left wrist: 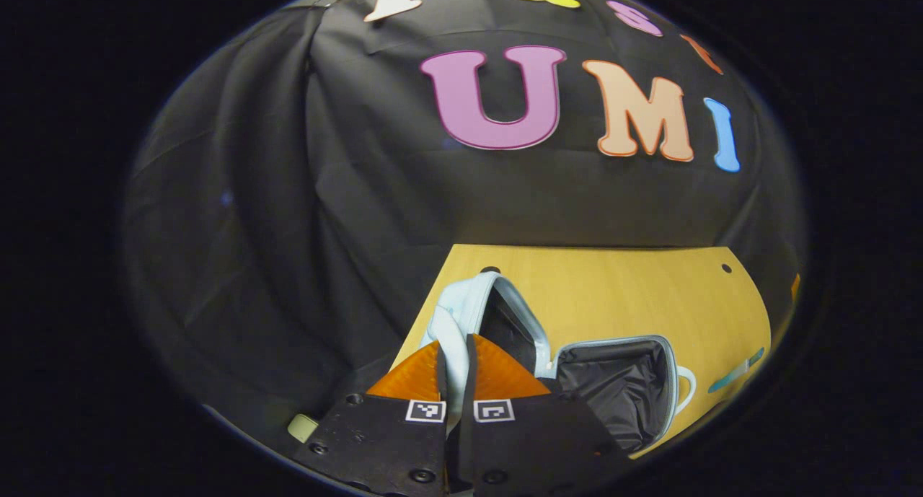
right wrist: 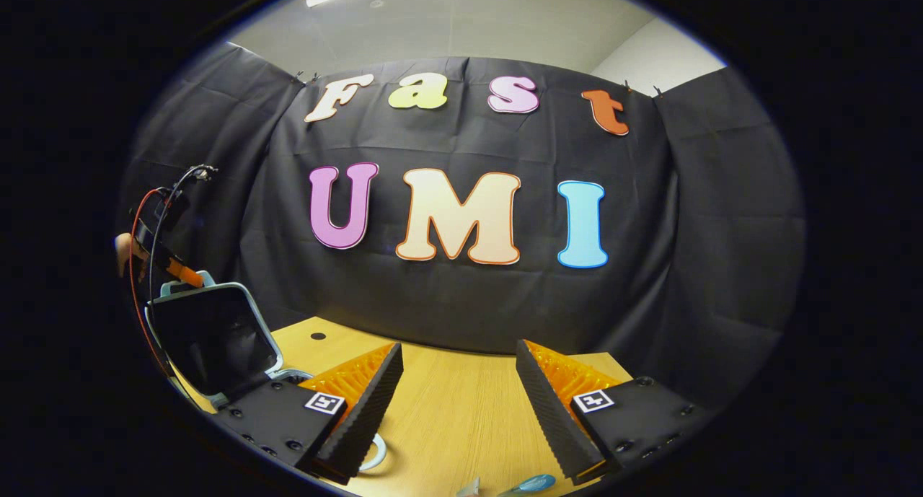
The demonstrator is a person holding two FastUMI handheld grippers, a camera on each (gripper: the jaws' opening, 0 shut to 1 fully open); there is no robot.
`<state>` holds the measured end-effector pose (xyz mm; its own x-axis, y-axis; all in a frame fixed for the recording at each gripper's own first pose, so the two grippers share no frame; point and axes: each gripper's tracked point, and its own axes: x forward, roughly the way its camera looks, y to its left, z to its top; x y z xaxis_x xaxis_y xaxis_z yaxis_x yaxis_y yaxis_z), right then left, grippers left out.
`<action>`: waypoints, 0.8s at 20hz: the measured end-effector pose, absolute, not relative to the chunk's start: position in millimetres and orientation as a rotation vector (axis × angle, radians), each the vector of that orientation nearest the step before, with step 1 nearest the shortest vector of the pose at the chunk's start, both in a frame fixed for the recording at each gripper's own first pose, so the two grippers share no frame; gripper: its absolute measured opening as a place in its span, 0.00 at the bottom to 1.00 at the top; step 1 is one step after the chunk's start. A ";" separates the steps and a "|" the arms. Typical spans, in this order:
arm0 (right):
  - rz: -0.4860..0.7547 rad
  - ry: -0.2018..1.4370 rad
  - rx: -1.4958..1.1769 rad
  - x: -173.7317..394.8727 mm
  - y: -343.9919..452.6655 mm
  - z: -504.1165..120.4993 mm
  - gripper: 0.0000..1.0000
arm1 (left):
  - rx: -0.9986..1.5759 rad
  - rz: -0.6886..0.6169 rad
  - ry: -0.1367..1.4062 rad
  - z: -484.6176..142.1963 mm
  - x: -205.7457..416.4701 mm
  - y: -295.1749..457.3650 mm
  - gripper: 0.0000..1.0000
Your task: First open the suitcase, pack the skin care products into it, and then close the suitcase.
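Two fingers of the left gripper pinching the raised lid of the open suitcase on the desk. Right gripper fingers spread wide over bare desk. Teal tube just beyond the suitcase.

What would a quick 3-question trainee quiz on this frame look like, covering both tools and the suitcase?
1. True or false: the suitcase is open.
2. What is the left tool shut on? A) the suitcase lid B) a bottle C) nothing
3. Fill in: the right tool is ____ above the wooden table.

Key: 1 true, the dark lining shows; 2 A, both fingers pinch the raised lid's edge; 3 open, holding nothing.
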<state>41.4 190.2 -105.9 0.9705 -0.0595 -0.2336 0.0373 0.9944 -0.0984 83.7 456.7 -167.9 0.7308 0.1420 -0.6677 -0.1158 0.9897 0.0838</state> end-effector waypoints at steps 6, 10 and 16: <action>-0.064 0.253 -0.118 43.6 191.0 -110.7 0.99 | 0.067 0.280 0.794 -206.7 77.4 528.0 0.00; -0.068 0.270 -0.135 42.2 192.4 -114.9 0.99 | 0.015 0.338 0.844 -245.5 69.4 552.1 0.00; -0.069 0.265 -0.162 41.5 182.1 -106.6 0.99 | -0.054 0.481 0.795 -277.9 56.9 584.4 0.13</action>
